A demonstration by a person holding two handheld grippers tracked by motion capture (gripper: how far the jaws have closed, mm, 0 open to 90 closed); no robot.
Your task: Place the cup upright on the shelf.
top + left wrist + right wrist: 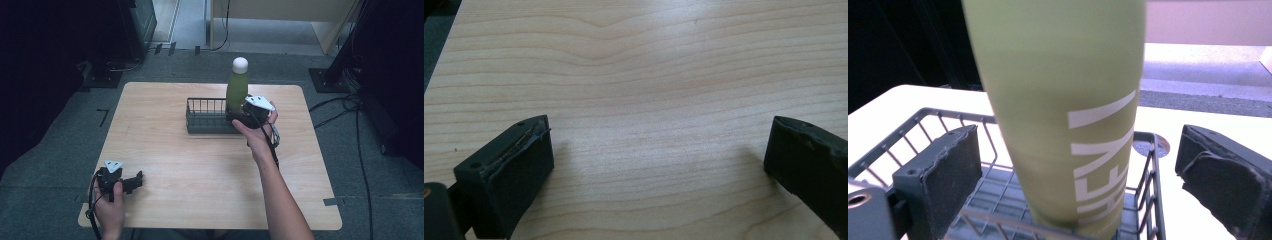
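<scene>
- High view sits up above the near edge of the light wooden table (210,190) and looks forward and down, so the whole top plus the grey floor beyond fits in.
- Left gripper view rides low and close over that table (649,75), angled down at bare wood grain, near its front left corner.
- Right gripper view is pushed right up to the dark wire basket (948,125) with the tall green bottle (1058,100), looking roughly level across the table's far side.
- Basket (205,117) and bottle (237,90) are shared with the high view.
</scene>
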